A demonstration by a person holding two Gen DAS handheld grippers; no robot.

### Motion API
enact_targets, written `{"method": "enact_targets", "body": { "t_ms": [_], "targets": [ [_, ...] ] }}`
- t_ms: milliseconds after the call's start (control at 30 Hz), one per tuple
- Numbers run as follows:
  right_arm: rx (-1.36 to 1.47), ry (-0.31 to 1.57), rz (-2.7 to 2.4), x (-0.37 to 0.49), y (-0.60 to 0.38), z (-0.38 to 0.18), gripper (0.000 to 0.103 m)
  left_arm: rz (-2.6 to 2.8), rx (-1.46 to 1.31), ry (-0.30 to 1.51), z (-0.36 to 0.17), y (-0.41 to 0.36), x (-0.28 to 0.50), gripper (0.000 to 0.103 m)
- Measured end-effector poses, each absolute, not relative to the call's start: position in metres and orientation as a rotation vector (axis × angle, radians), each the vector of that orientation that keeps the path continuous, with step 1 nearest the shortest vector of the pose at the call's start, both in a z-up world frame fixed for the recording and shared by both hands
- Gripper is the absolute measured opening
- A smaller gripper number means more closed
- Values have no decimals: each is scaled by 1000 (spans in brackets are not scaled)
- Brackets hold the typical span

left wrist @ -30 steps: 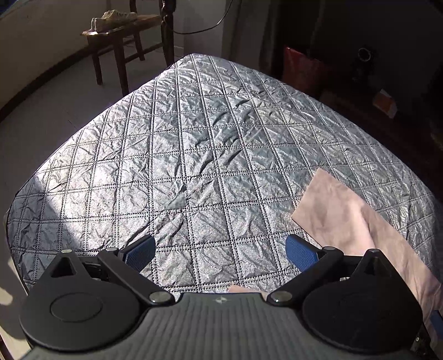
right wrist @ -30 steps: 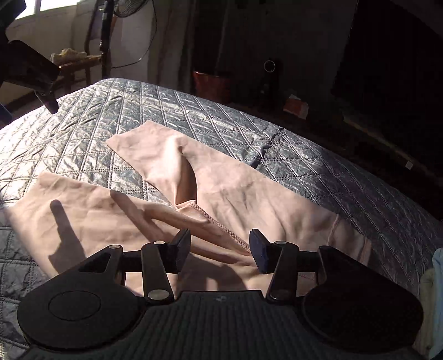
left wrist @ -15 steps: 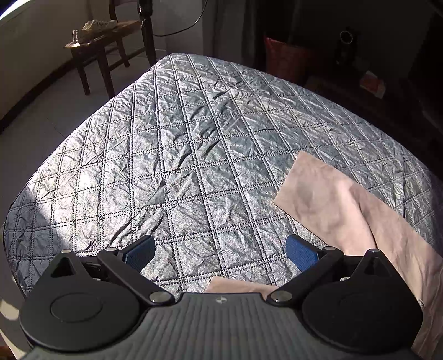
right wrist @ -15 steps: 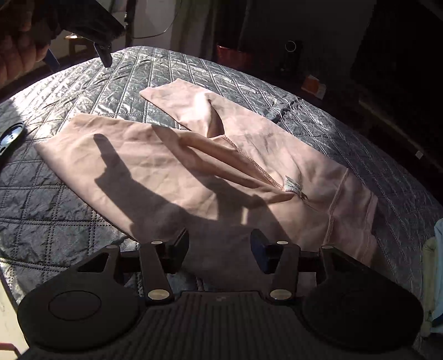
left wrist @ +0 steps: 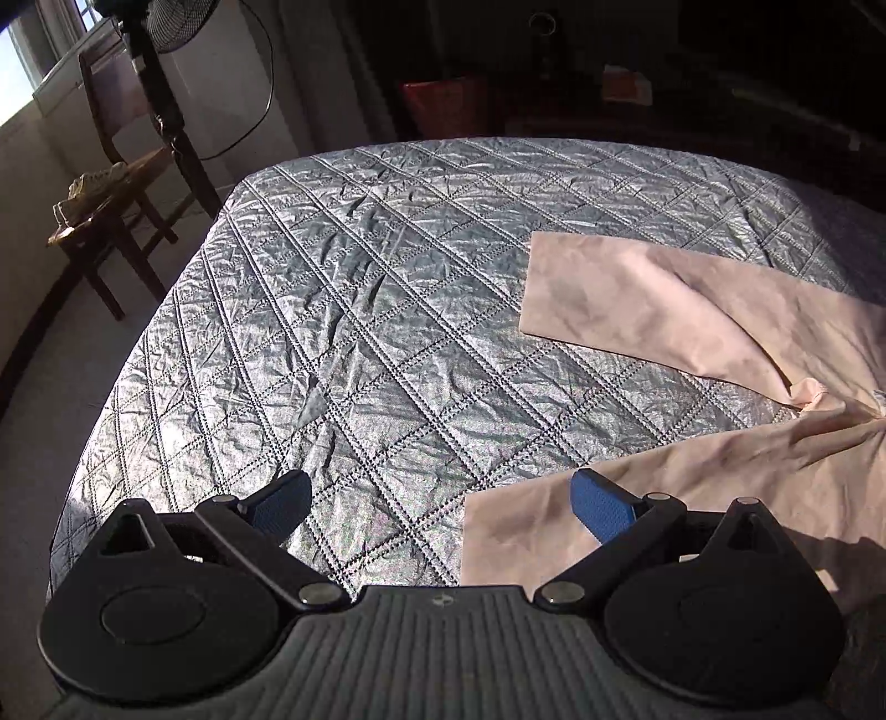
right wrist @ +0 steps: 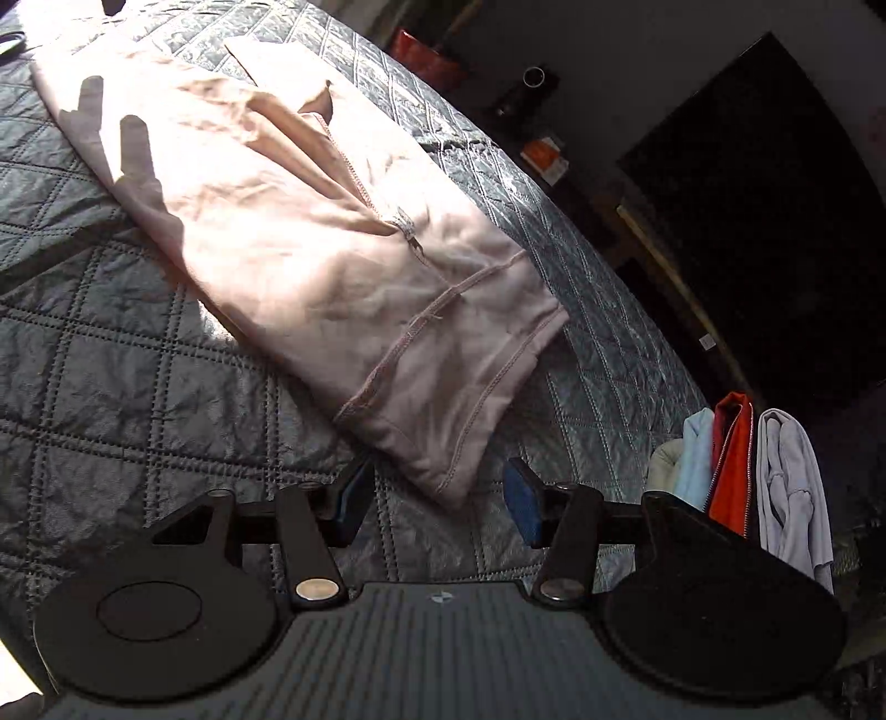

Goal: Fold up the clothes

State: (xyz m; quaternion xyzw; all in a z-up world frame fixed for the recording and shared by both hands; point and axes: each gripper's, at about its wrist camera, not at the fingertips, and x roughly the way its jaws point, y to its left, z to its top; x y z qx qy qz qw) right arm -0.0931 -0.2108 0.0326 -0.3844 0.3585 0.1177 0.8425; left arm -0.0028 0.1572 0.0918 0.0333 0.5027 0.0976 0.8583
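The right gripper (right wrist: 437,501), black with blue pads, hangs with its fingers spread and nothing between them, aimed at the waistband corner of the pale pink stretch-fabric leggings (right wrist: 310,232). That corner lies just ahead of the gap, which looks like a line-up for a pinch at the waist. The left gripper (left wrist: 437,507) is likewise spread wide and empty; its right pad sits over the cuff end of the nearer leg of the leggings (left wrist: 692,487), so it seems placed to take that hem.

The leggings lie flat on the silver-grey quilted bedspread (left wrist: 354,332), waistband towards the right gripper, the two legs splayed apart in a V with bare quilt between them. They are spread out, not folded: the far leg (left wrist: 637,299) ends well away from the near one. A small label shows near the crotch seam (right wrist: 407,230).

Nothing rests on the leggings. Shadows of gripper fingers fall across the near leg without hiding it. Beyond the waistband, off the bedspread's edge, hang other garments in pale blue, red-orange and light grey (right wrist: 731,465), near the right gripper's outer side but apart from the leggings. On the far side from the leggings stands a wooden chair (left wrist: 111,210) carrying pale shoes, with a standing fan (left wrist: 155,33) behind it, all clear of the work.
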Motion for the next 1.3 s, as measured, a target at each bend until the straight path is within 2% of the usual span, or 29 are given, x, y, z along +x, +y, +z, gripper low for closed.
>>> {"method": "enact_targets", "body": {
  "t_ms": [133,533,633,767,867,967,1067,1133,1200,1300],
  "targets": [
    [-905,749,273,-97,-211,27,62,98,232,1035,76,145,-37,94],
    [-899,719,262,-94,-221,18,65,-53,664,957,31,111,-94,95],
    [-850,726,257,-94,-224,20,65,-106,730,898,30,102,-102,85],
    [-803,722,258,-92,-224,21,64,-156,682,902,32,107,-95,83],
    [-786,711,269,-90,-221,23,65,-219,690,873,30,113,-90,85],
    [-760,712,262,-86,-222,22,65,-271,736,818,27,117,-89,97],
    [-689,720,238,-82,-228,23,65,-303,758,780,25,118,-86,98],
    [-645,729,229,-80,-233,24,65,-309,766,772,24,115,-84,95],
    [-621,731,226,-81,-236,23,65,-332,750,778,25,115,-83,82],
    [-605,732,222,-80,-238,23,65,-361,687,807,27,120,-79,74]
  ]
}}
